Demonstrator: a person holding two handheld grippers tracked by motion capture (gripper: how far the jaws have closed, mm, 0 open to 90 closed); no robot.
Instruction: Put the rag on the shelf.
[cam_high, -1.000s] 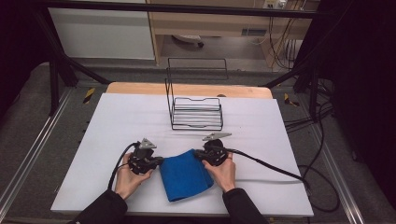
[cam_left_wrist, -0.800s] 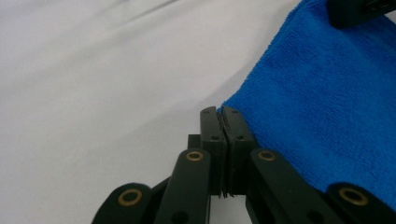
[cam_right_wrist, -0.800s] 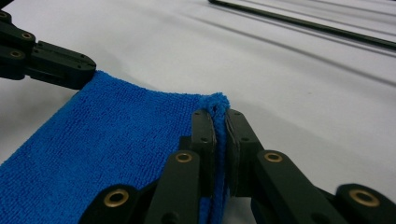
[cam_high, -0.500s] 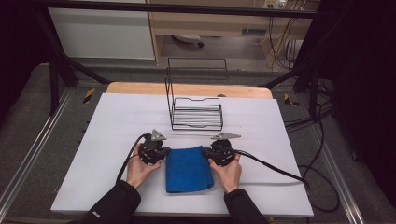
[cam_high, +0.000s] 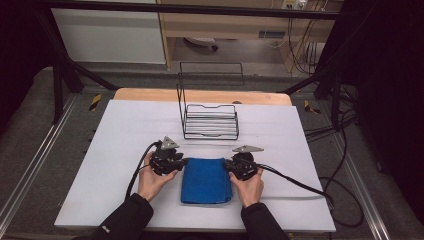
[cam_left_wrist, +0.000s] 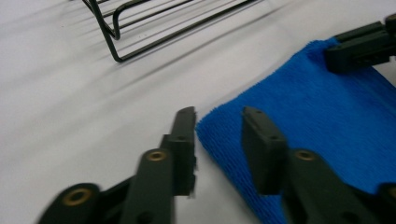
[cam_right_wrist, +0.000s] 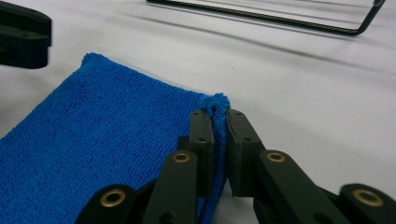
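Cloth (cam_high: 206, 180), blue and folded to a rectangle, lies flat on the white bench (cam_high: 125, 130) near its front edge, between the person's two hands. The left hand-held gripper (cam_high: 183, 163) sits at the far left corner of the cloth; in the left gripper view (cam_left_wrist: 218, 122) its jaws stand apart, having just been opening, and the fuzzy corner of the cloth (cam_left_wrist: 317, 121) lies on the bench between them with neither pad pressing on it. The right hand-held gripper (cam_high: 226, 165) sits at the far right corner; in the right gripper view (cam_right_wrist: 219, 119) its jaws are drawn together on the doubled edge of the cloth (cam_right_wrist: 102, 140), which bunches up in a small ridge between the pads, though they have just eased open slightly. The left hand (cam_high: 152, 181) and the right hand (cam_high: 248, 187) rest low on the bench on either side of the cloth, with dark sleeves entering from the bottom of the high view. A black wire rack (cam_high: 210, 117) stands upright farther back, near the middle of the bench and well apart from the cloth. A black cable (cam_high: 295, 181) trails from the right hand-held gripper across the bench toward its right edge.
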